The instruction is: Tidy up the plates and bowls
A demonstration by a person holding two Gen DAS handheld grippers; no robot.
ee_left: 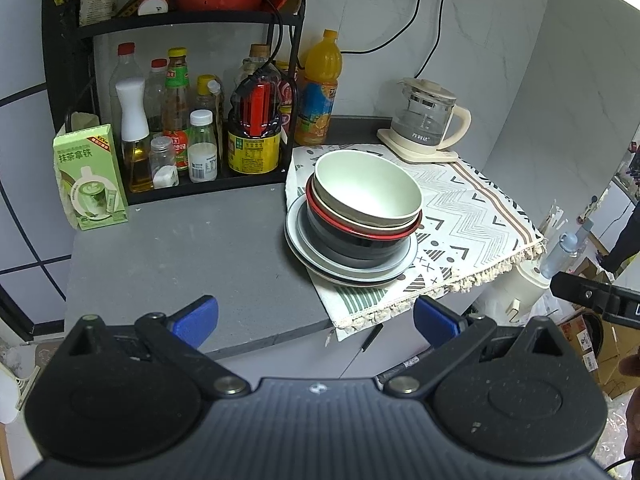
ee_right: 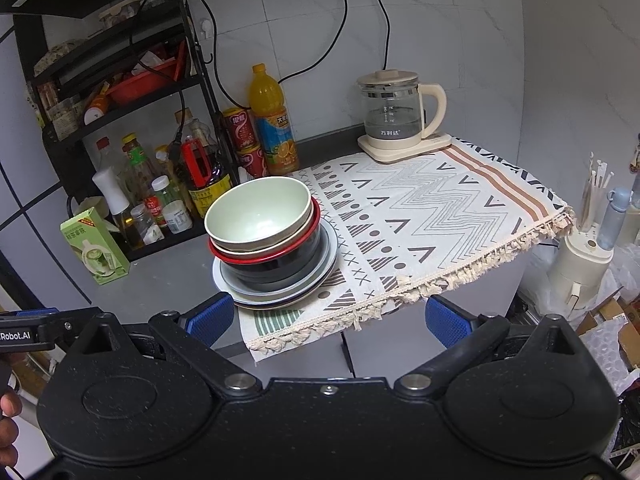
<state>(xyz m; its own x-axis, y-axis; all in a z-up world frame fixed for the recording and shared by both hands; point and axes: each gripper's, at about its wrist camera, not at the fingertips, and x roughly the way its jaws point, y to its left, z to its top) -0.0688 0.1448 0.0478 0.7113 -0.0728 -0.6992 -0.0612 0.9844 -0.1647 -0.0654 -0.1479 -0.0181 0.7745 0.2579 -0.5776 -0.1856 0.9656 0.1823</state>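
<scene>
Hovering short of the grey stone bench [ee_left: 180,248], both grippers stand spread wide with nothing between the blue pads.

Left to right:
- Left gripper [ee_left: 316,318]: low at 6 o'clock of the left wrist view, pads well apart, clear of the bench edge. Empty.
- Black wire rack of sauce and oil bottles [ee_left: 192,120]: at 10 o'clock from the stack, near but apart.
- Stack of dishes: sits half on the bench, half on the zigzag-patterned fringed cloth [ee_right: 440,216]. Top is a pale green glazed bowl [ee_right: 260,210], nested in a cream bowl, then a red-rimmed black bowl [ee_right: 276,266], all resting on a pile of grey-blue round plates [ee_right: 320,276]. The upper bowls lean slightly off level.
- Right gripper [ee_right: 330,316]: at 6 o'clock of the right wrist view, equally spread, empty, just short of the cloth fringe.
- Glass kettle with cream handle [ee_right: 394,114]: at 1 o'clock from the stack, well apart.

Handling judgement: the ware looks ceramic or melamine, stiff, smooth and slick. Stack likely heavy as a whole and chip-prone. Best taken one piece at a time, pinching the green bowl's rim wall at its near side. Cloth underneath may slide if plates are dragged.
</scene>
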